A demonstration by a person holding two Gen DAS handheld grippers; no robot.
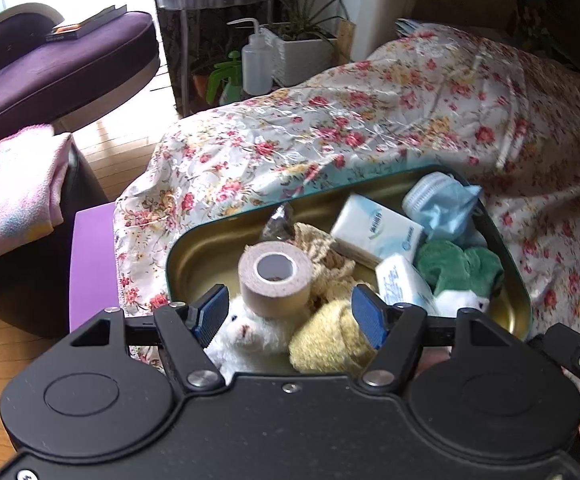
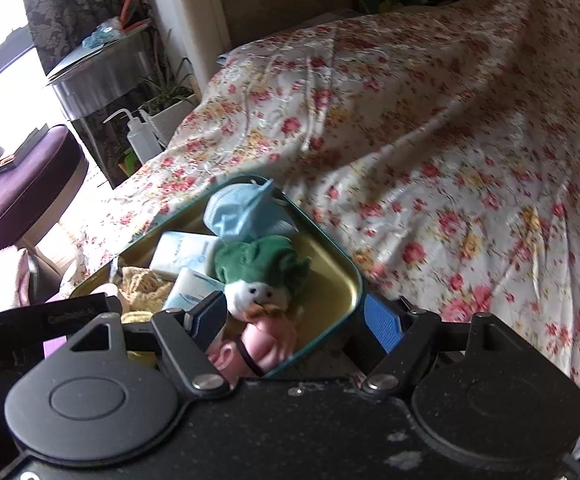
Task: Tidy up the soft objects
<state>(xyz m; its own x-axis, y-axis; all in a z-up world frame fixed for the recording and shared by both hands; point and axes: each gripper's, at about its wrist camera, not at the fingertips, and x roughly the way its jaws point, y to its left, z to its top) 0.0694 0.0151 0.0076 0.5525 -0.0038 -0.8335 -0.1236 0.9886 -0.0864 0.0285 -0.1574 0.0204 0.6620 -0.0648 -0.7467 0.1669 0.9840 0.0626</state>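
Note:
An open tin [image 1: 206, 258] with a gold inside lies on the flowered bedspread. It holds a beige tape roll [image 1: 276, 280], a white plush toy [image 1: 246, 334], a yellow fluffy piece [image 1: 325, 344], a cream crochet cloth [image 1: 331, 264], two tissue packs [image 1: 375, 232], a green plush [image 1: 459, 268] and a blue face mask [image 1: 439, 204]. My left gripper [image 1: 290, 314] hangs open over the white plush and the yellow piece, its pads clear of both. My right gripper [image 2: 295, 322] is open at the tin's [image 2: 331, 280] near corner, one finger outside the rim, with a pink soft toy [image 2: 272, 340] lying between its fingers.
The flowered bedspread [image 2: 449, 140] stretches far to the right and behind the tin. A purple couch [image 1: 50, 68] with a book, a folded pink towel [image 1: 14, 196], a squeeze bottle [image 1: 256, 64] and a potted plant [image 1: 303, 52] stand off the bed's left edge.

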